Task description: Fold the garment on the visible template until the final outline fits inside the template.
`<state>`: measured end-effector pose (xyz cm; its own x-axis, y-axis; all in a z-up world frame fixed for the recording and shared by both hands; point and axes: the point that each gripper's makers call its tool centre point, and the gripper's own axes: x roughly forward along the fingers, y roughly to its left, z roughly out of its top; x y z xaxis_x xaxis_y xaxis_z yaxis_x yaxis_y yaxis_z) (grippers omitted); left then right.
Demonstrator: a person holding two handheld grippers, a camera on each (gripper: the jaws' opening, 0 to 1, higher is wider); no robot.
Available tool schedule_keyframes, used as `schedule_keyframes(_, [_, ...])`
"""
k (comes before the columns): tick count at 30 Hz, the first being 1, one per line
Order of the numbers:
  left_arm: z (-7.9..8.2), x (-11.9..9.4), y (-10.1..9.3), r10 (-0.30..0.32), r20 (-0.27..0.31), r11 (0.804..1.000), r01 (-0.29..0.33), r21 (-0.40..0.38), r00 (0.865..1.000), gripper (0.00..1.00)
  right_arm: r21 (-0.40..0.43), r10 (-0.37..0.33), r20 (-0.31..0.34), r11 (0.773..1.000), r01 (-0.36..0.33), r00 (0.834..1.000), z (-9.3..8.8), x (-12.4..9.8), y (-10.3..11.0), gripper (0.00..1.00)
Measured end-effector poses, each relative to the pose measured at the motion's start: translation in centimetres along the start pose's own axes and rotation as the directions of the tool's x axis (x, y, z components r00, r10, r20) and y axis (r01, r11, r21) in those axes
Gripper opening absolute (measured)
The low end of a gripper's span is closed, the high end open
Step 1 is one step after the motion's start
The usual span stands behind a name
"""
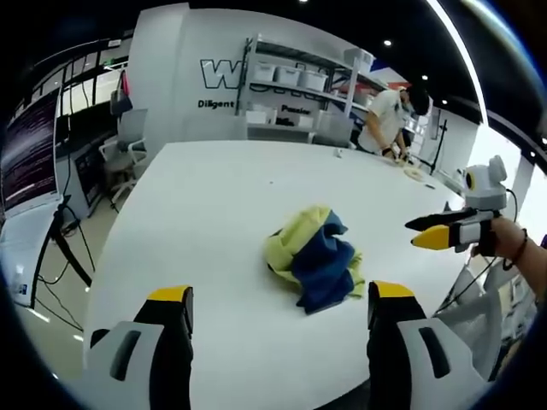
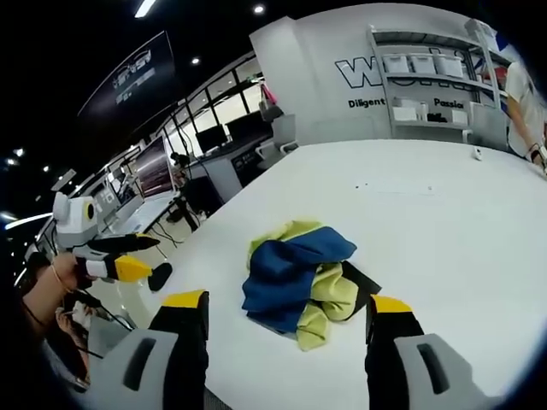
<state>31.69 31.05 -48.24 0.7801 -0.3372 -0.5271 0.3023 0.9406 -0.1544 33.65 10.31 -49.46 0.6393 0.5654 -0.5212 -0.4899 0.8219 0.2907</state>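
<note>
A crumpled garment (image 1: 314,256) in yellow-green and dark blue lies in a heap on the white table (image 1: 205,222). In the left gripper view my left gripper (image 1: 280,295) is open, its yellow-tipped jaws wide apart just short of the heap, holding nothing. My right gripper (image 1: 419,232) comes in from the right, held in a hand above the table edge beside the heap. The right gripper view shows the same garment (image 2: 295,273) just ahead of my open right gripper (image 2: 287,301). There my left gripper (image 2: 152,256) hovers at the left, off the table (image 2: 427,213) edge.
A person (image 1: 389,120) stands working at the table's far right end. White shelving with bins (image 1: 295,94) lines the back wall. Office chairs (image 1: 124,158), desks and monitors (image 2: 154,166) stand beyond the table's left side. A small object (image 2: 477,154) lies far out on the table.
</note>
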Motion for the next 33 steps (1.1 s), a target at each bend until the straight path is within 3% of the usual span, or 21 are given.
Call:
schedule_keyframes(9, [0.0,1.9,0.6,0.005,-0.016,1.000,-0.005,0.004,1.000,0.73,-0.036,0.034,0.010,0.999,-0.034,0.999,0.4,1.7,0.9,0.65])
schedule_keyframes(21, [-0.1,5.4,0.8,-0.013,-0.029,0.998,0.011,-0.064,1.000,0.63,-0.099,0.088,0.014,0.991,-0.087,0.996,1.0,4.6,2.3,0.55])
schedule_keyframes(27, [-0.6,7.2,1.0,-0.018,-0.052,0.997,0.014,-0.076,0.998,0.59,-0.097,0.103,0.005,0.990,-0.102,0.995,0.7,5.9,2.2,0.44])
schedule_keyframes(33, [-0.3,9.0,1.6,-0.028,-0.031,0.994,0.024,-0.109,0.999,0.56,-0.087,0.129,-0.004,0.988,-0.128,0.992,0.3,7.5,2.5,0.38])
